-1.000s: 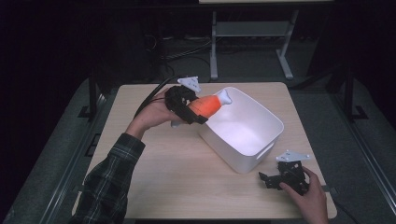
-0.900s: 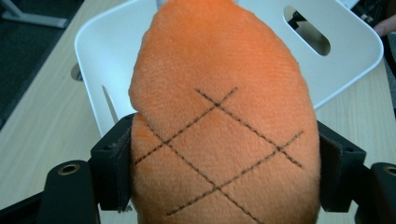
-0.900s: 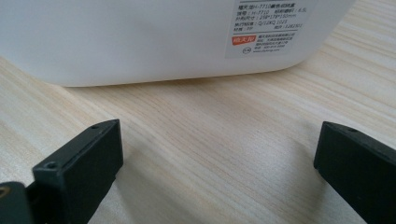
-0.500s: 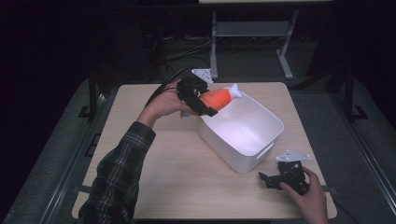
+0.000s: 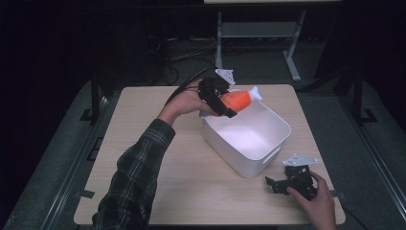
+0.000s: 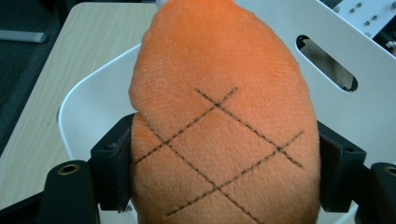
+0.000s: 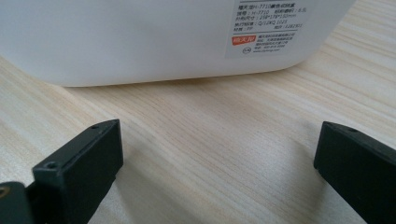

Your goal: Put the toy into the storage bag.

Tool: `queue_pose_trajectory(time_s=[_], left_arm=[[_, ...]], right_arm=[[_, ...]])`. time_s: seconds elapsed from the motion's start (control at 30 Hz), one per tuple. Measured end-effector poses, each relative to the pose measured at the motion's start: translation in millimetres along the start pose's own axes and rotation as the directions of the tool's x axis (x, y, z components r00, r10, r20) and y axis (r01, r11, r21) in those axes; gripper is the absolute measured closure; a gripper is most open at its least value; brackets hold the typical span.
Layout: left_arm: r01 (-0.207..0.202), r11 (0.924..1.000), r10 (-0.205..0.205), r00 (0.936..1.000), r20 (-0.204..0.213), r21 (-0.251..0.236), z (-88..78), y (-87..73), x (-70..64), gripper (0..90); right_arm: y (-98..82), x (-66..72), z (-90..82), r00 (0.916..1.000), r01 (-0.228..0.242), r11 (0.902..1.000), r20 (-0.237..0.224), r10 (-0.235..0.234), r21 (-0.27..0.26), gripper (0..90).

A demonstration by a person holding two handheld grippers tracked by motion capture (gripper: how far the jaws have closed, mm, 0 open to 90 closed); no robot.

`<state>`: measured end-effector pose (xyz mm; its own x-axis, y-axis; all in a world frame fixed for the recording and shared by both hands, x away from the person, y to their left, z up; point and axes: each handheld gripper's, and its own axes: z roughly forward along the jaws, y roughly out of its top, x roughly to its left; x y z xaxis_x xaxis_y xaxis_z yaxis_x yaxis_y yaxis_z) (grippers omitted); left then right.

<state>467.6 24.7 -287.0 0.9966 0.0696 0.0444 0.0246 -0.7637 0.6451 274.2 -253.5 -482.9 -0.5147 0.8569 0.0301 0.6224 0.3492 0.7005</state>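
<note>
My left gripper (image 5: 229, 106) is shut on an orange plush fish (image 5: 236, 99) with a white tail, held in the air over the far left rim of a white plastic bin (image 5: 268, 144). In the left gripper view the orange plush fish (image 6: 219, 116), stitched with black crossing lines, sits squeezed between both jaws above the white bin (image 6: 93, 107). My right gripper (image 5: 273, 183) rests on the table near its front right corner, beside the bin. Its jaws stand wide open with bare wood between them in the right gripper view, facing the bin's wall (image 7: 140, 42).
The bin sits askew on a light wooden table (image 5: 158, 172) and has slot handles; its inside looks bare. A label (image 7: 268, 28) is stuck on its near wall. Dark floor, cables and a metal stand (image 5: 253, 33) lie beyond the far table edge.
My left gripper has carried the plush fish to the right and slightly up, from beside the bin's left rim to over it. The right gripper has stayed still.
</note>
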Motion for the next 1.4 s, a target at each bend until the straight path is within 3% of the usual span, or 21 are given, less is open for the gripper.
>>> queue_pose_trajectory(time_s=[0.43,0.77,1.2,1.4], left_arm=[[-0.004,0.9998,0.003,0.9997,0.023,0.020,28.4,-2.4,9.3,22.2],[-0.010,0.9970,0.008,0.9995,0.029,0.076,47.9,-6.3,10.9,20.6],[-0.002,0.9927,0.000,0.9999,0.016,0.120,54.7,-9.7,12.7,15.6],[0.009,0.9935,-0.009,1.0000,-0.001,0.113,51.3,-11.1,14.7,13.4]], right_arm=[[0.0,0.0,0.0,1.0000,0.000,1.0000,0.000,0.000,0.000,0.7],[0.0,0.0,0.0,1.0000,0.000,1.0000,0.000,0.000,0.000,0.7],[0.0,0.0,0.0,1.0000,0.000,1.0000,0.000,0.000,0.000,0.7],[0.0,0.0,0.0,1.0000,-0.001,1.0000,0.000,0.001,0.000,0.7]])
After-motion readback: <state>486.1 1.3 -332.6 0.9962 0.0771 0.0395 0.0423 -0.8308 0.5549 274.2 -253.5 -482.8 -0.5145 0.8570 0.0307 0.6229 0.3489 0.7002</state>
